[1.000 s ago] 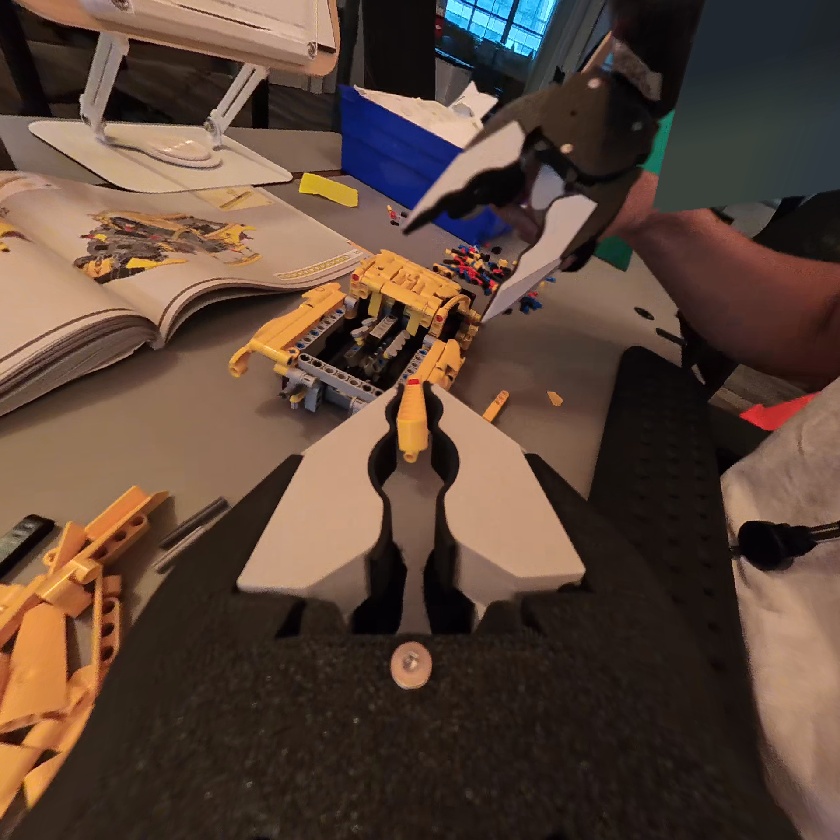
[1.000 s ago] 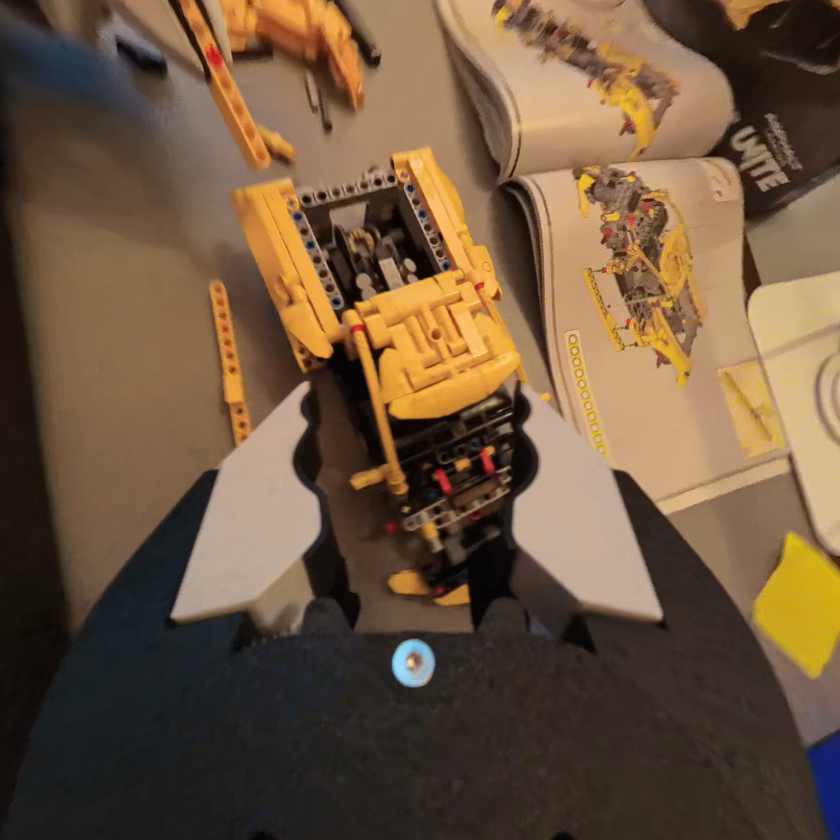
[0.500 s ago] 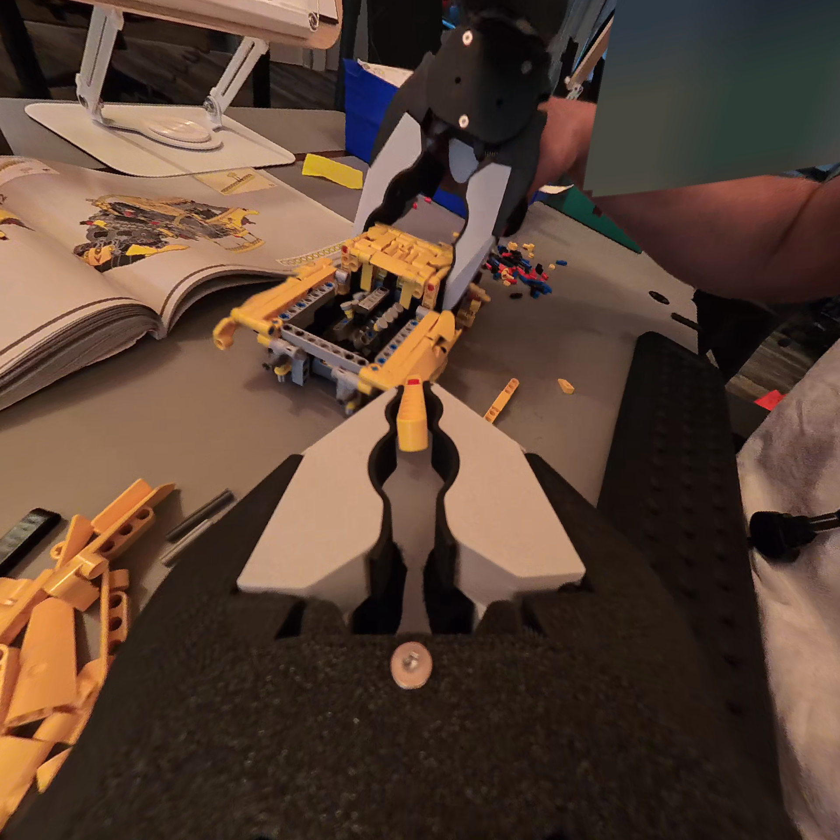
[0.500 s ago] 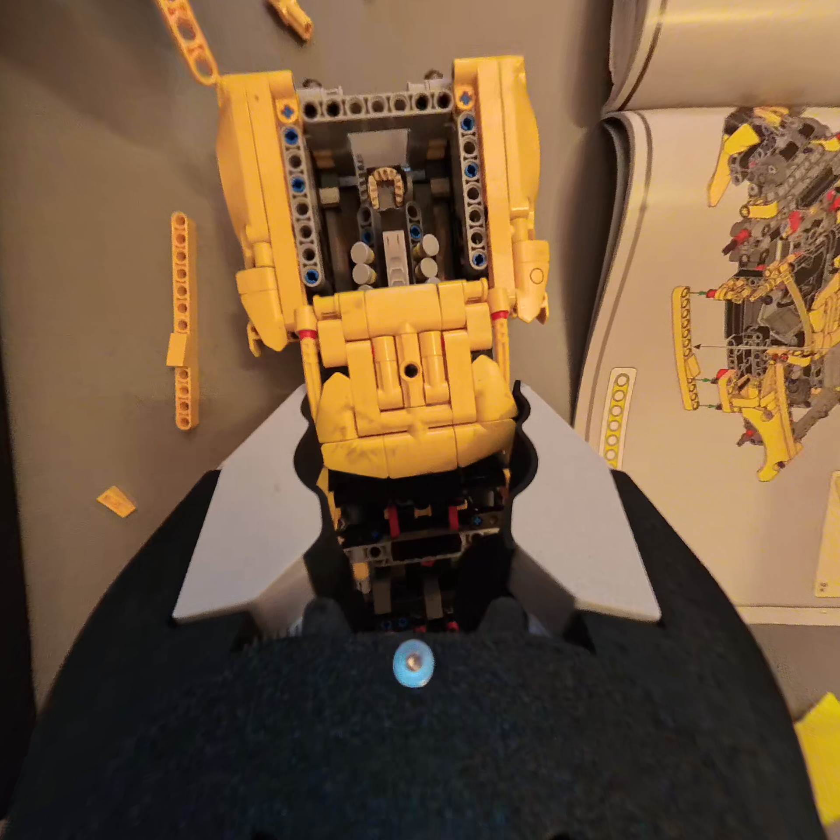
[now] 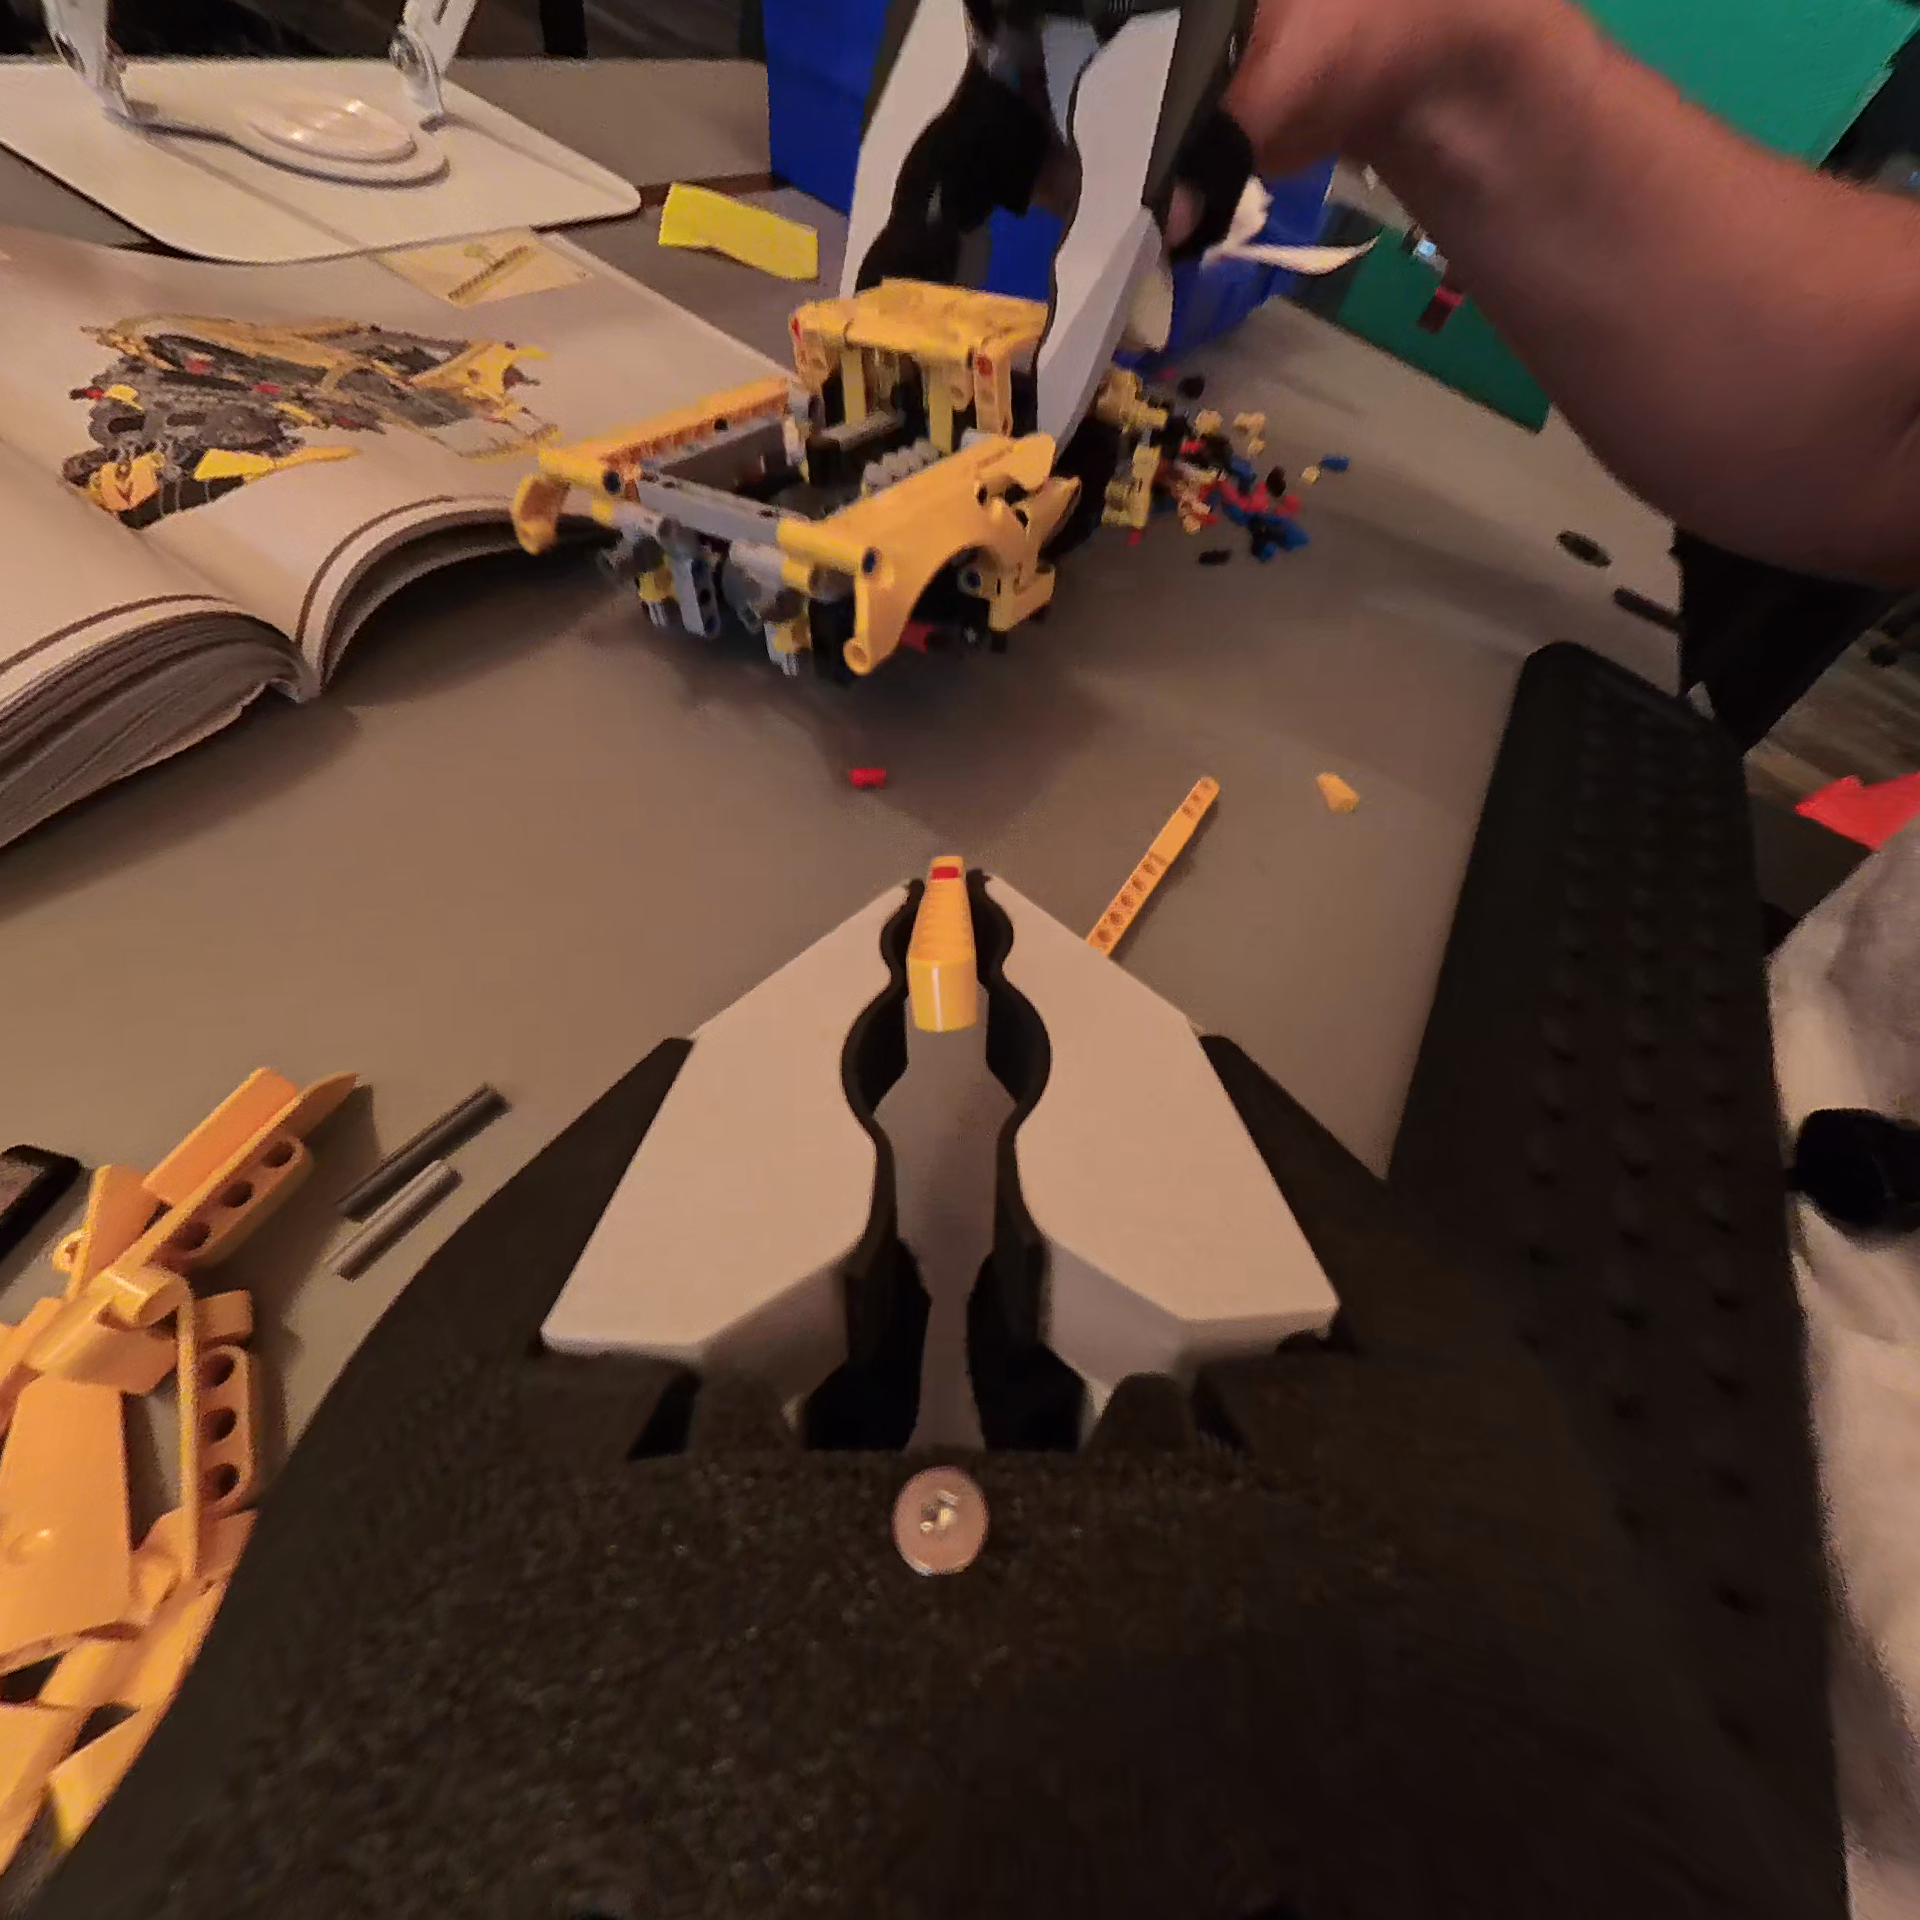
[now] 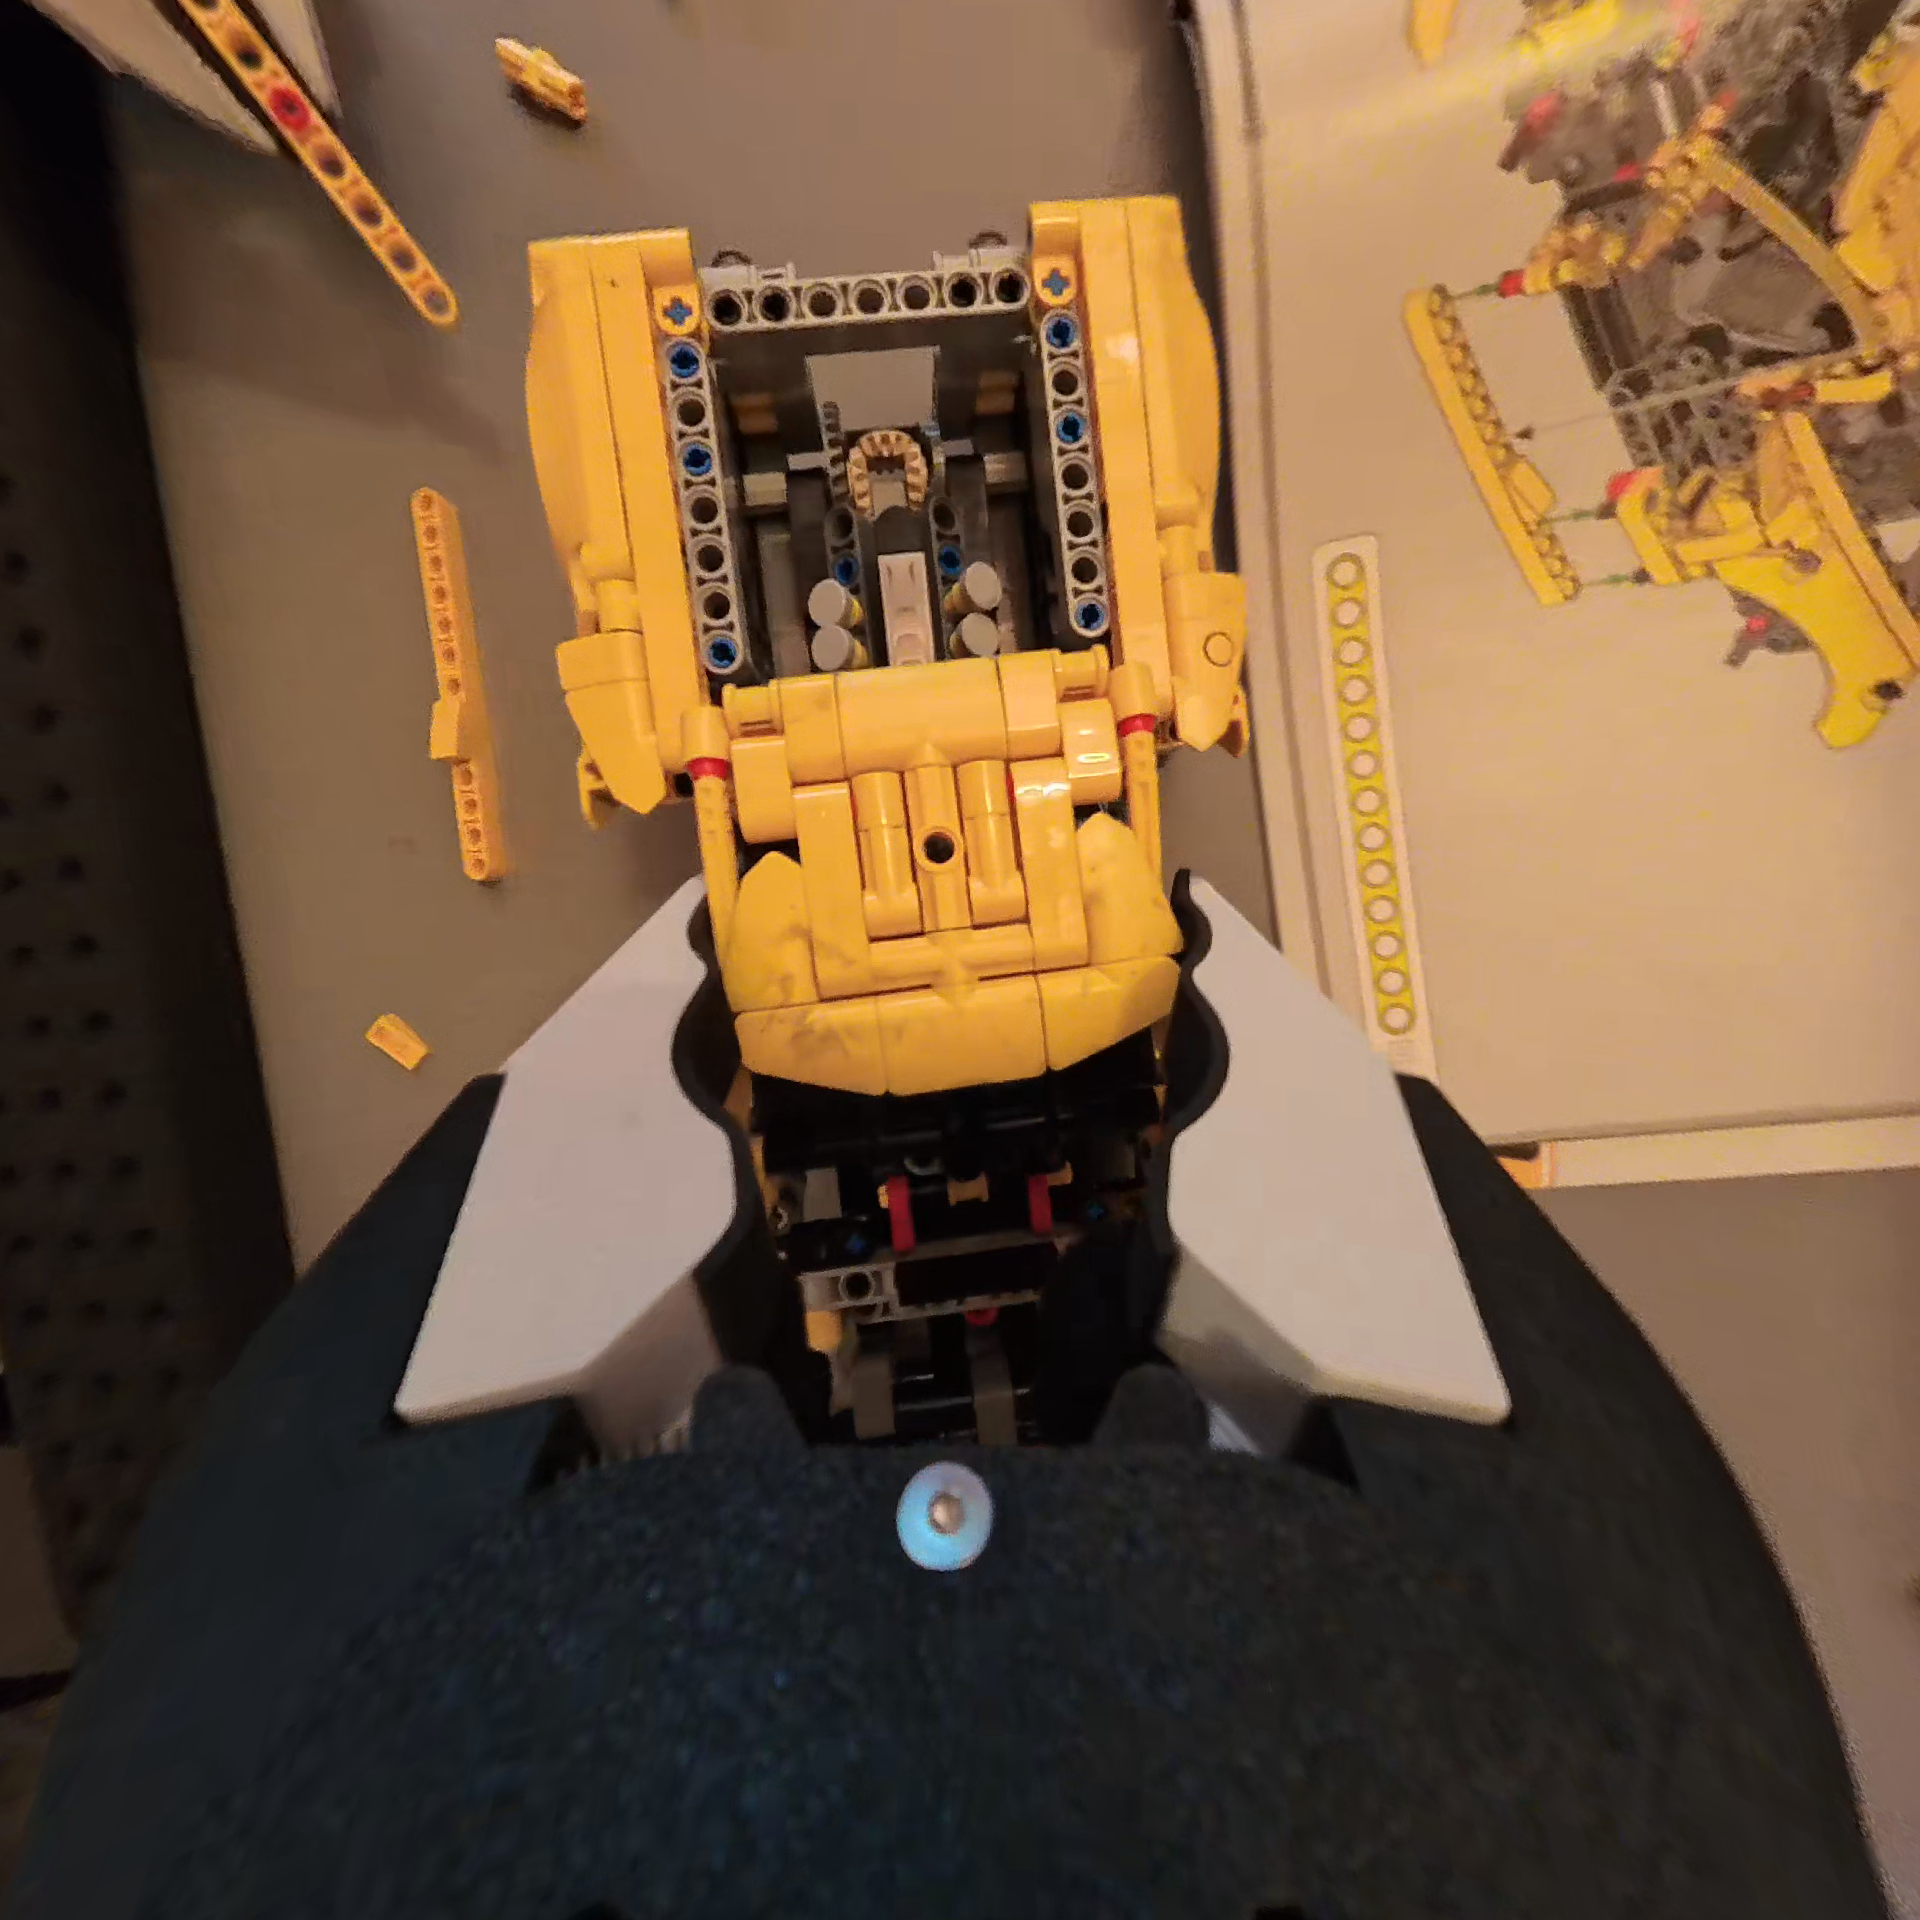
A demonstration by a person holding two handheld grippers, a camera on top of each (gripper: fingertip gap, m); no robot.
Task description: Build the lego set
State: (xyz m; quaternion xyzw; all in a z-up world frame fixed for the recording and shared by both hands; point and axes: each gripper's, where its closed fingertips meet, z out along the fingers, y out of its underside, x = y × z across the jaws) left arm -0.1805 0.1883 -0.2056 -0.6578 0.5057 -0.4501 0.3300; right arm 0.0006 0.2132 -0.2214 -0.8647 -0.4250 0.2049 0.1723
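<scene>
The yellow and black lego vehicle model (image 5: 852,499) stands on the grey table. My left gripper (image 5: 945,904) is shut on a long yellow beam (image 5: 943,966) with a red pin at its tip, held low and short of the model. The beam also shows in the right wrist view (image 6: 353,197). My right gripper (image 6: 945,904) hangs over the model (image 6: 883,468) from above, open, its fingers (image 6: 603,1091) on either side of the yellow cab (image 6: 935,831). I cannot tell if they touch it. It also shows in the left wrist view (image 5: 997,239).
An open instruction booklet (image 5: 260,416) lies left of the model. A loose yellow beam (image 5: 1148,862), a red pin (image 5: 865,775), small mixed pieces (image 5: 1236,488), two dark axles (image 5: 416,1174) and a yellow parts pile (image 5: 104,1403) lie around. A black perforated mat (image 5: 1600,1039) is right, a blue bin (image 5: 821,104) behind.
My right gripper swung over and came down around the model's cab, its opening unchanged. My left gripper drew back from the model with the beam. A red pin now lies on the table.
</scene>
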